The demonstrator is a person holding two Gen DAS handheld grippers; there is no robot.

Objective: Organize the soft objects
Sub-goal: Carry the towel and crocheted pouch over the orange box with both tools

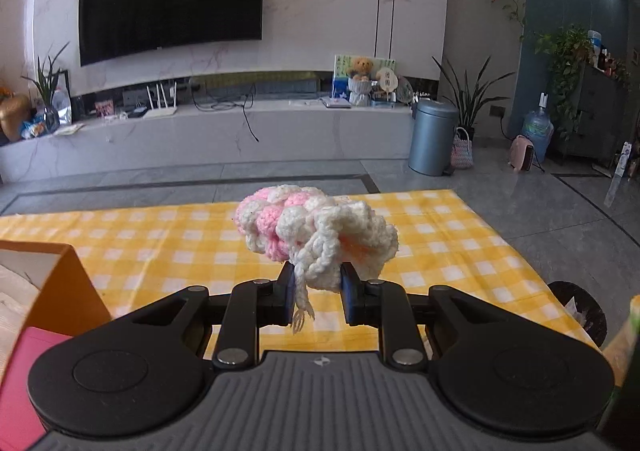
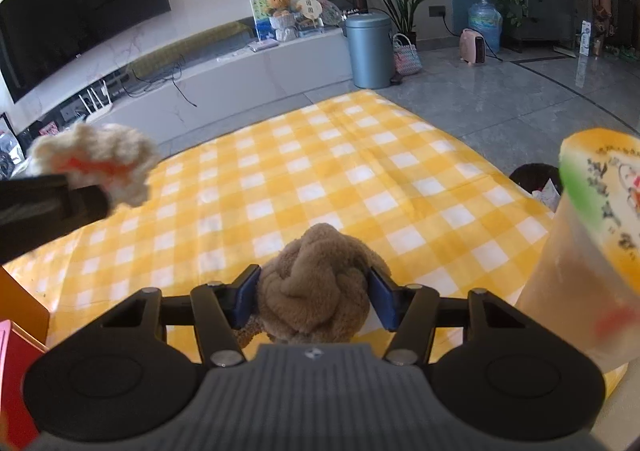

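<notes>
Nearest the lens: left gripper [image 1: 318,293], jaws clenched on a pink-and-white crocheted yarn bundle [image 1: 316,235], a loose cord dangling between them. Right gripper [image 2: 314,297], jaws clamped either side of a tan fleece knotted ball [image 2: 316,287].

Both items are carried above the yellow-checked cloth on the table [image 1: 440,247]. Step in hand, likely: transport to storage. An orange cardboard box [image 1: 60,283] sits left of the left jaws; next move probably calls for swinging over it and releasing.

Yarn looks lumpy, floppy; fleece dense, plush.

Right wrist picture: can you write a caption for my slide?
Right gripper squeezes a fuzzy brown knot toy above the yellow checked cloth.
</notes>
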